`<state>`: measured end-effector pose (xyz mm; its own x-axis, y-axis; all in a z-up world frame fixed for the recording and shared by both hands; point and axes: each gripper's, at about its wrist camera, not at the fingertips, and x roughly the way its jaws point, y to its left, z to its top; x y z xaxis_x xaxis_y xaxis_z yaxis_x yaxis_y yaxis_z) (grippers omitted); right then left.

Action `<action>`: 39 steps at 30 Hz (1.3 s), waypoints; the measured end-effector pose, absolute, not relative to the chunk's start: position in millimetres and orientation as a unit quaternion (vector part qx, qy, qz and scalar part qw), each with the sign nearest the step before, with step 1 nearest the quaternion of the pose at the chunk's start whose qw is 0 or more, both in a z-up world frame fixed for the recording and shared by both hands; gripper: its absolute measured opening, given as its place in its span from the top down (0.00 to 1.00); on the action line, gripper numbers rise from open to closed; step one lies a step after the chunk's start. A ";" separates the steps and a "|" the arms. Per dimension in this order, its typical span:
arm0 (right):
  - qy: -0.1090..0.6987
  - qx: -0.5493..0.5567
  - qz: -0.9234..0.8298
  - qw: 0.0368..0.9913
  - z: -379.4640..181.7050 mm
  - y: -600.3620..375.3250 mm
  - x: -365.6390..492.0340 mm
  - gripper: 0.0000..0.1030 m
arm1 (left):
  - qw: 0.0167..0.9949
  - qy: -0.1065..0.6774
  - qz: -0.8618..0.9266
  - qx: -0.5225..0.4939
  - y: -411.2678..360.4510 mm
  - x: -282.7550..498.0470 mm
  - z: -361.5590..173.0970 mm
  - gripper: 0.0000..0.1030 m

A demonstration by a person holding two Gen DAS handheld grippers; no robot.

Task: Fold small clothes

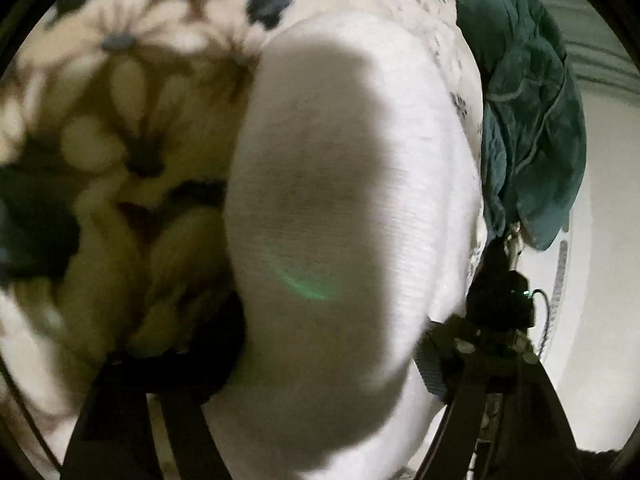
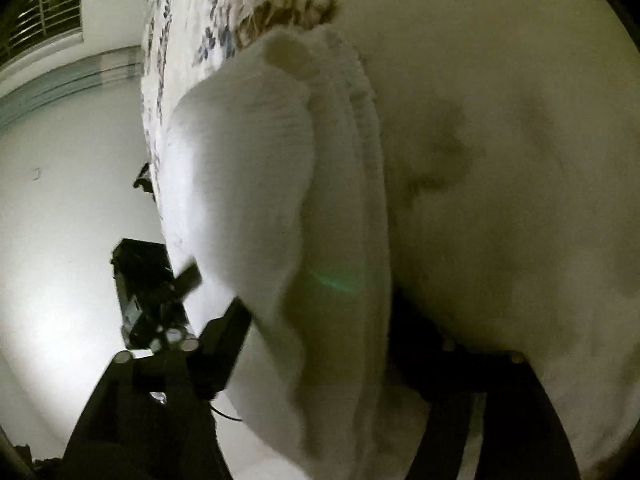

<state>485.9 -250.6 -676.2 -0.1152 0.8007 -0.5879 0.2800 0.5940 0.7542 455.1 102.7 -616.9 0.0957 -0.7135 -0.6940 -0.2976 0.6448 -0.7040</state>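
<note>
A white ribbed sock (image 1: 340, 200) fills the middle of the left wrist view, hanging over the floral bedspread (image 1: 132, 120). My left gripper (image 1: 320, 380) has a finger on each side of the sock's lower end and looks shut on it. In the right wrist view the same white sock (image 2: 288, 208) hangs with its ribbed cuff edge showing, between the fingers of my right gripper (image 2: 332, 380), which looks shut on it. The other gripper (image 2: 152, 300) shows at the left, at the sock's edge.
A crumpled teal garment (image 1: 528, 120) lies at the bed's right edge. The bedspread (image 2: 192, 20) runs along a white wall (image 2: 60, 200). A barred window (image 2: 40, 12) is at the upper left.
</note>
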 end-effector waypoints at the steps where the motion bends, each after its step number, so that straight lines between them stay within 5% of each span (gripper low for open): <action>1: 0.705 0.386 0.243 0.542 -681.0 -247.0 489.0 0.20 | 0.635 0.645 -0.163 -0.393 101.7 457.2 -615.3 0.27; 3: 0.698 0.386 0.254 0.548 -683.2 -235.7 487.4 0.21 | 0.653 0.628 -0.164 -0.391 98.2 454.6 -607.2 0.31; 4: 0.690 0.388 0.263 0.552 -680.8 -228.8 489.9 0.39 | 0.662 0.618 -0.166 -0.389 96.4 452.3 -601.2 0.55; 6: 0.684 0.383 0.273 0.558 -672.7 -220.7 494.9 0.66 | 0.681 0.604 -0.163 -0.381 93.8 454.2 -586.9 0.67; 7: 0.679 0.376 0.270 0.569 -667.4 -217.3 497.9 0.70 | 0.687 0.599 -0.163 -0.378 94.7 455.6 -579.2 0.69; 18: 0.600 0.370 0.291 0.647 -565.6 -208.3 605.1 0.75 | 0.733 0.548 -0.200 -0.349 121.6 580.0 -495.6 0.69; 24: 0.581 0.357 0.263 0.682 -556.6 -191.2 721.1 0.74 | 0.737 0.579 -0.180 -0.300 136.2 689.7 -515.2 0.61; 29: 0.639 0.284 0.178 0.692 -578.9 -182.9 782.1 0.40 | 0.721 0.625 -0.141 -0.265 133.6 730.7 -567.2 0.60; 31: 0.644 0.237 0.154 0.711 -576.8 -182.9 786.0 0.18 | 0.729 0.616 -0.137 -0.264 132.5 728.5 -568.6 0.48; 32: 0.647 0.203 0.140 0.722 -573.8 -181.3 783.3 0.14 | 0.737 0.612 -0.131 -0.254 130.9 725.4 -565.4 0.43; 34: 0.644 0.126 0.104 0.747 -566.2 -173.6 775.7 0.04 | 0.764 0.602 -0.106 -0.209 123.9 715.9 -553.3 0.14; 39: 0.616 -0.007 0.023 0.788 -539.8 -169.5 720.6 0.00 | 0.795 0.586 -0.030 -0.153 122.9 690.0 -532.8 0.09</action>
<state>720.6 -169.5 -539.8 0.2408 0.0280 -0.9702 -0.0455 0.9988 0.0175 690.0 122.9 -532.8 0.3114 -0.2266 -0.9229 -0.1324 0.9513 -0.2783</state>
